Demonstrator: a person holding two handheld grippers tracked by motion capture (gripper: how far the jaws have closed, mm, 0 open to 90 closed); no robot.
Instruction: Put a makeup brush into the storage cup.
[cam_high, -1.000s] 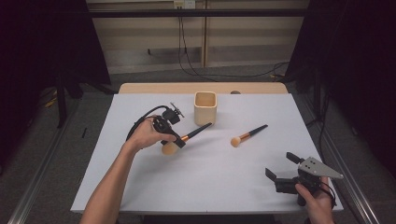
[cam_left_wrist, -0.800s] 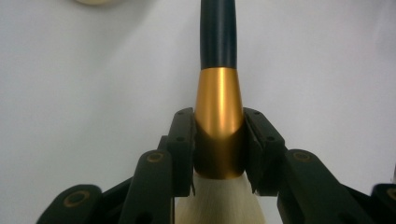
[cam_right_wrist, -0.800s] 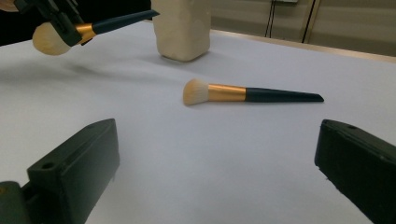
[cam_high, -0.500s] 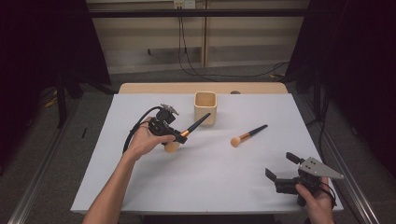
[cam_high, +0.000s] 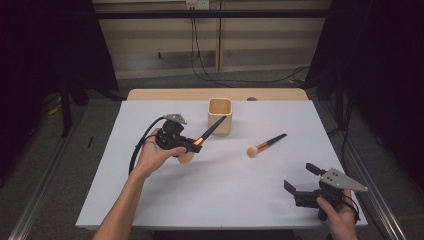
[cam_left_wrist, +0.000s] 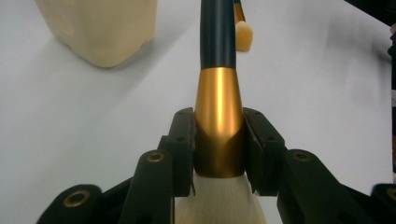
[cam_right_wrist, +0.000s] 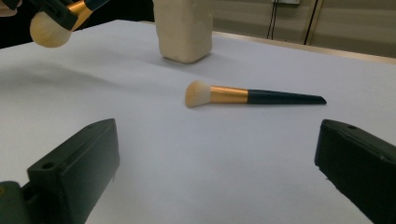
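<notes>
Makeup brush (cam_left_wrist: 218, 126) is clamped by its gold ferrule between the left gripper (cam_high: 192, 146) jaws, lifted off the table (cam_high: 150, 200), handle tip pointing at the cup (cam_high: 220, 116). Left gripper view cuts off handle top & most of the bristles; high view shows the bristle head partly hidden under the hand. Cup inside can't be made out. Right gripper view shows 2nd brush (cam_right_wrist: 247, 96) lying flat w/ full bristles, near the cup. Right gripper (cam_high: 305, 182) jaws wide apart, nothing between.
</notes>
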